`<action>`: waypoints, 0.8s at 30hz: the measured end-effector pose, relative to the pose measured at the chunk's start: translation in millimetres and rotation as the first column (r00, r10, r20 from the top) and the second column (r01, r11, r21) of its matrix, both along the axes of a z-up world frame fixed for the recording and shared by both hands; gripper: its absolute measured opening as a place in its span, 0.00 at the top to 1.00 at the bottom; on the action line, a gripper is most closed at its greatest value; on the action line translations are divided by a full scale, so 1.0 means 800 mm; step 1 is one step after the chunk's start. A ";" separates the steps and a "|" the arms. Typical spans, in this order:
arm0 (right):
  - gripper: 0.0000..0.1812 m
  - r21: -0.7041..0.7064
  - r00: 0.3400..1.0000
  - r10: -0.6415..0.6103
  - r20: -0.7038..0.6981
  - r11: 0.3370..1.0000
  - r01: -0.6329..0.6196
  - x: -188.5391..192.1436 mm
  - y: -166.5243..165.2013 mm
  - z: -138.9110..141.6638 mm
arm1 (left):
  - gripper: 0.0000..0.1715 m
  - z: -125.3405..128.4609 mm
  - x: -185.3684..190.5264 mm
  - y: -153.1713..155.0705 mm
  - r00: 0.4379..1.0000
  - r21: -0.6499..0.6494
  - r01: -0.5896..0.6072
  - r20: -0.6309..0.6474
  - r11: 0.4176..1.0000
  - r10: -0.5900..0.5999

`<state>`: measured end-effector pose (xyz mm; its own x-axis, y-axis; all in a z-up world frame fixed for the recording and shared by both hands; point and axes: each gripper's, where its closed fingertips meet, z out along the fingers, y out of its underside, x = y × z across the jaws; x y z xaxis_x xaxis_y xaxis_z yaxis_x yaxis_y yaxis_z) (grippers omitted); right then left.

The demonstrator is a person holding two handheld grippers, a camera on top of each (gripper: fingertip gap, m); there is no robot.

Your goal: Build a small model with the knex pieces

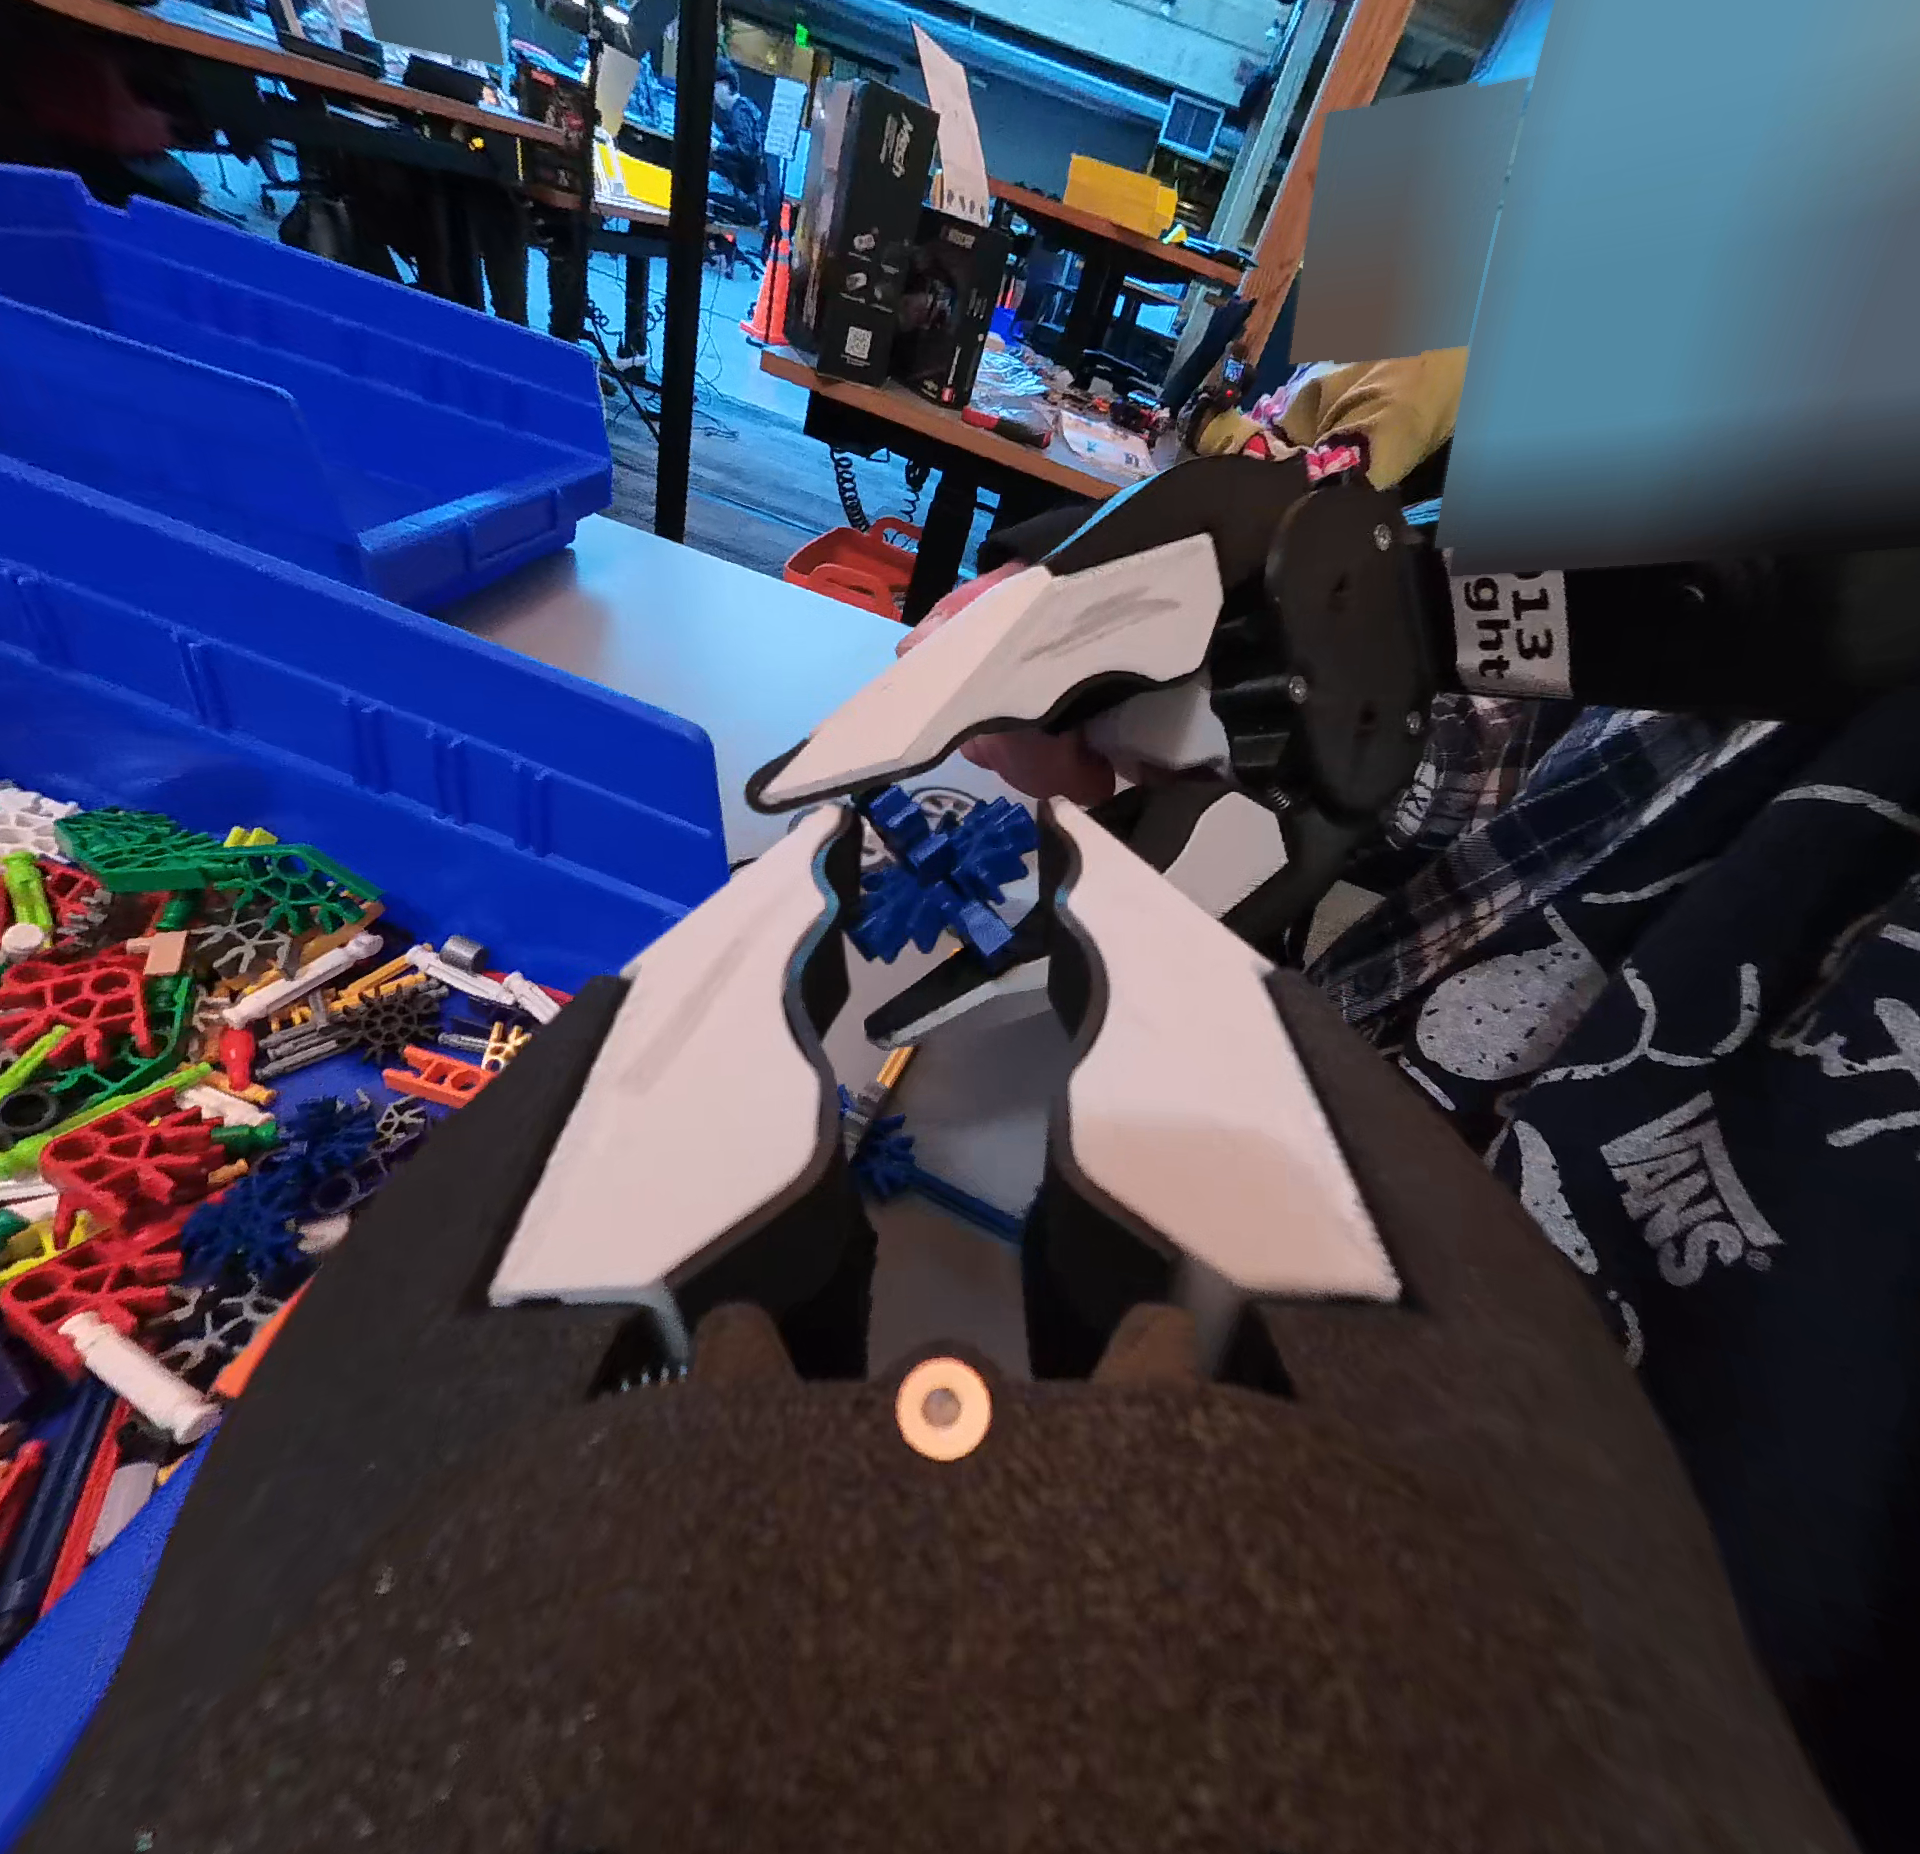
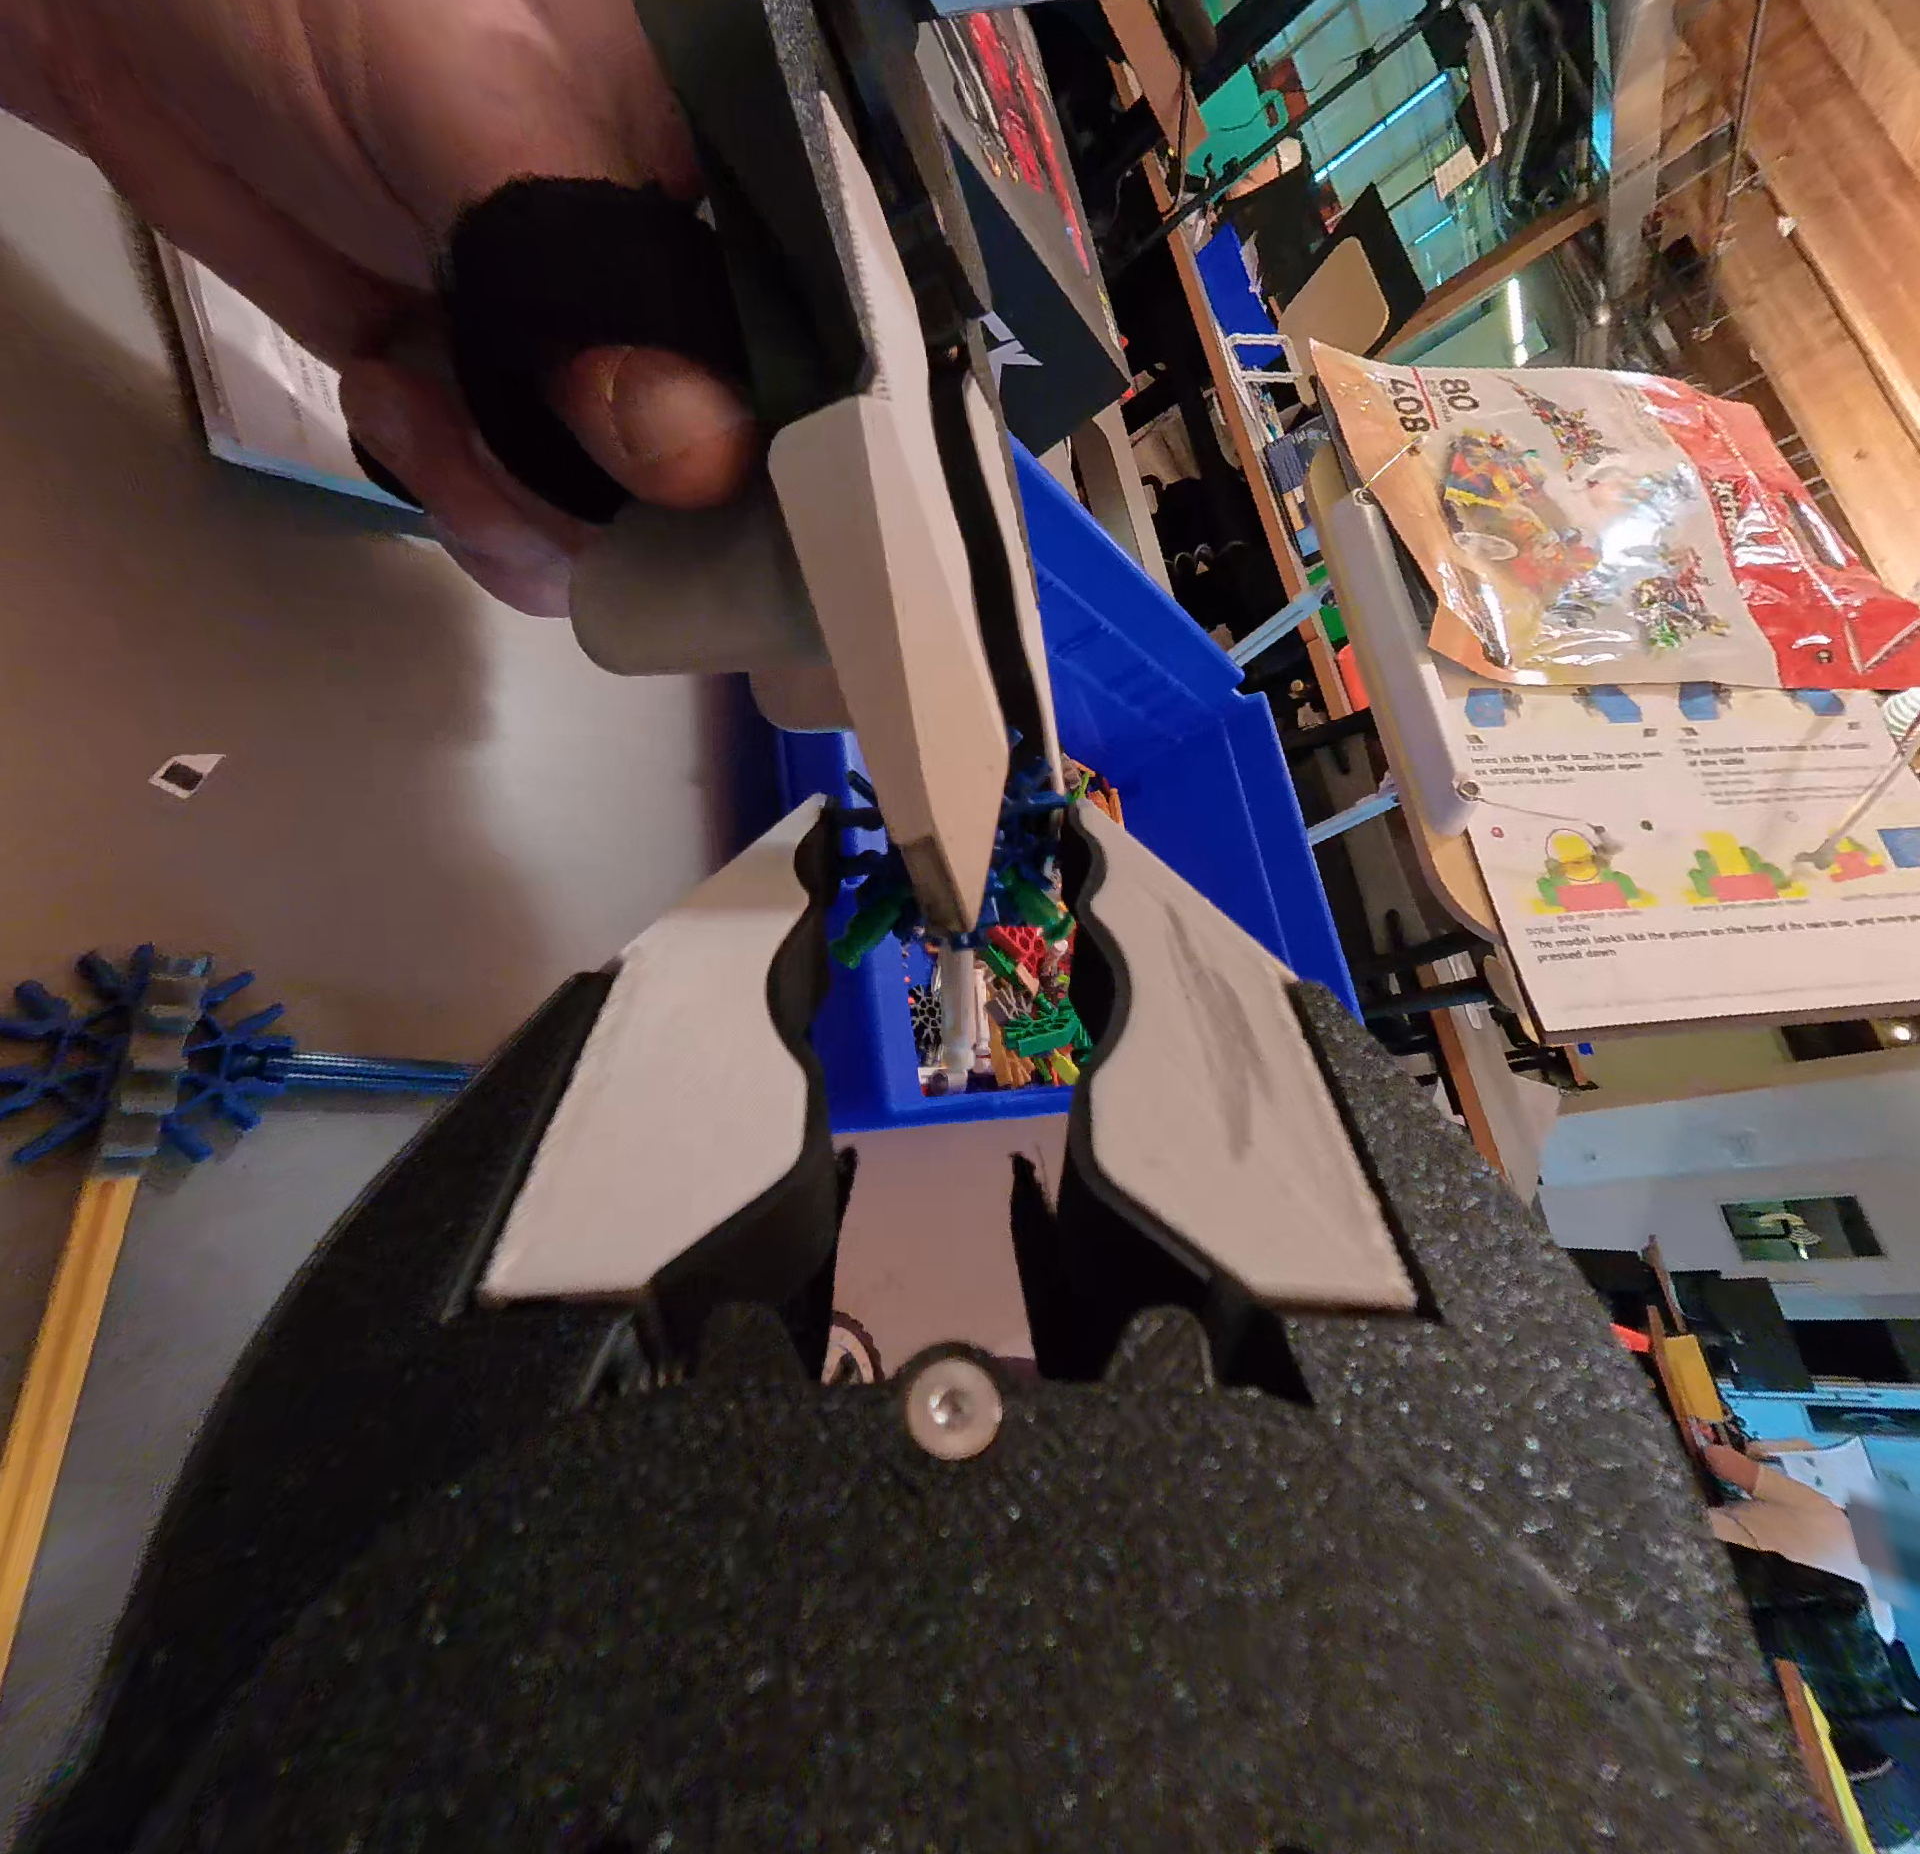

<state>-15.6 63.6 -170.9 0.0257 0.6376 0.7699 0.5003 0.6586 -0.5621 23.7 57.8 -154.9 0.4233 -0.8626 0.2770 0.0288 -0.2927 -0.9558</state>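
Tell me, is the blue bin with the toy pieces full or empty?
Partly full. The blue bin holds a heap of red, green, white and blue toy pieces, but its blue floor shows bare nearer the camera.

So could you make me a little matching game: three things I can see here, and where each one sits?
1. blue snowflake connectors
2. loose coloured building pieces
3. yellow rod

a. in the blue bin
b. lying on the grey table
c. between the left gripper's fingertips

Pairs: 1-c, 2-a, 3-b.
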 end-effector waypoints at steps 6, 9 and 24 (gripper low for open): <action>0.77 -0.063 0.999 0.026 -0.030 0.998 -0.028 0.000 -0.005 0.002 | 0.84 0.005 -0.002 -0.008 0.996 -0.042 0.030 0.083 0.999 -0.026; 0.77 -0.156 0.996 0.060 -0.062 0.985 -0.069 -0.002 -0.012 0.003 | 0.84 0.010 -0.004 -0.014 0.983 -0.081 0.076 0.172 0.994 -0.061; 0.77 -0.258 0.971 0.174 -0.161 0.943 -0.212 0.000 -0.038 0.023 | 0.85 0.025 -0.006 -0.039 0.939 -0.031 0.203 0.289 0.979 -0.186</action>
<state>-15.5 33.1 -152.6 -0.0274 0.8246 0.5651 0.2862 0.5481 -0.7859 19.3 26.4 -134.7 0.1456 -0.8985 0.4141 0.2324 -0.3758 -0.8971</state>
